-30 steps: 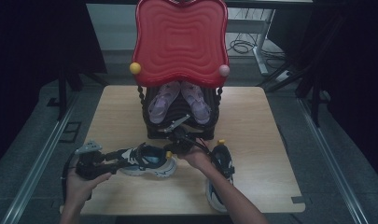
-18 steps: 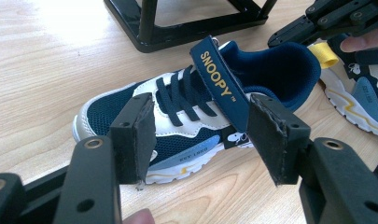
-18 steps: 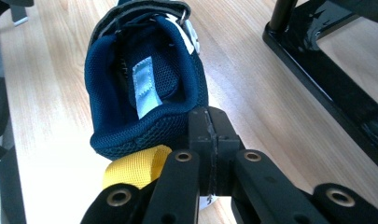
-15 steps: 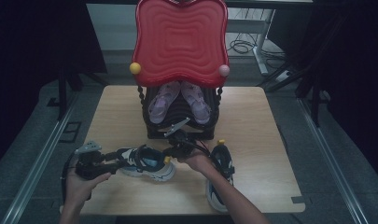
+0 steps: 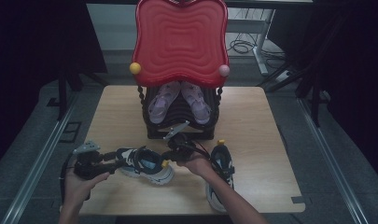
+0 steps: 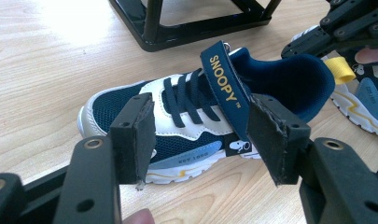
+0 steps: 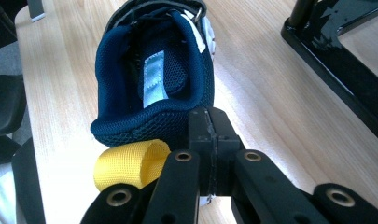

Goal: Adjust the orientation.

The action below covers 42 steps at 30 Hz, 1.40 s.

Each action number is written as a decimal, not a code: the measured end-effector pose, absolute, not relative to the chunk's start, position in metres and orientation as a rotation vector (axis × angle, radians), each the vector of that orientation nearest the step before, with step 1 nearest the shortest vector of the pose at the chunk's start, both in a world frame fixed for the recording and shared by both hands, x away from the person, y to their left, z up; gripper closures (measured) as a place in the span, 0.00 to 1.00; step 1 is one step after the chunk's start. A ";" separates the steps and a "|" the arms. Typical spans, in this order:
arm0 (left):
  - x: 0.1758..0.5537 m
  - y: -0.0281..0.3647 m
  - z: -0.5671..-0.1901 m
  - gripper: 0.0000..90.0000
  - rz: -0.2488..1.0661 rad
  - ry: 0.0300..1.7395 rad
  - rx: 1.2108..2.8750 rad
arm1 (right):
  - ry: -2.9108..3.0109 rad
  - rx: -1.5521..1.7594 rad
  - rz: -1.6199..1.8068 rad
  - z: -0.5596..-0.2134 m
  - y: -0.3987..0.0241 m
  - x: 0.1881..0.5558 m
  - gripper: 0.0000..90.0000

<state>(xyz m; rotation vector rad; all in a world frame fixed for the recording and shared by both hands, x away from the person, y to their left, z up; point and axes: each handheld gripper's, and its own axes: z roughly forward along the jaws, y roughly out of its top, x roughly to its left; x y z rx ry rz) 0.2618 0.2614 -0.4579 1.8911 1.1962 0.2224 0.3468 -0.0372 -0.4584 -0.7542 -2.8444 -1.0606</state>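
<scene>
Our right gripper (image 7: 209, 135), low centre of its own view, has its jaws pressed together at the heel of the navy sneaker (image 5: 147, 163), beside the yellow heel loop (image 7: 130, 163); whether fabric is pinched we cannot tell. Our left gripper (image 6: 200, 140) stands open, jaws either side of the sneaker's toe end without touching. Behind, mid-frame in the high view, the black rack (image 5: 177, 112) holds two lilac sandals (image 5: 161, 102). A second sneaker (image 5: 219, 175) is partly hidden by the forearm.
</scene>
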 end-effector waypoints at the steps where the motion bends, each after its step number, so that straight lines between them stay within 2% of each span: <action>1: 0.262 0.261 -0.458 0.47 0.223 1.196 1.891 | -2.848 -0.744 -1.068 -0.459 -0.037 0.346 1.00; 33: 0.264 0.269 -0.457 0.47 0.226 1.203 1.877 | -2.827 -0.732 -1.109 -0.464 -0.024 0.311 1.00; 42: 0.263 0.273 -0.457 0.47 0.231 1.213 1.863 | -2.838 -0.816 -1.124 -0.464 -0.021 0.303 1.00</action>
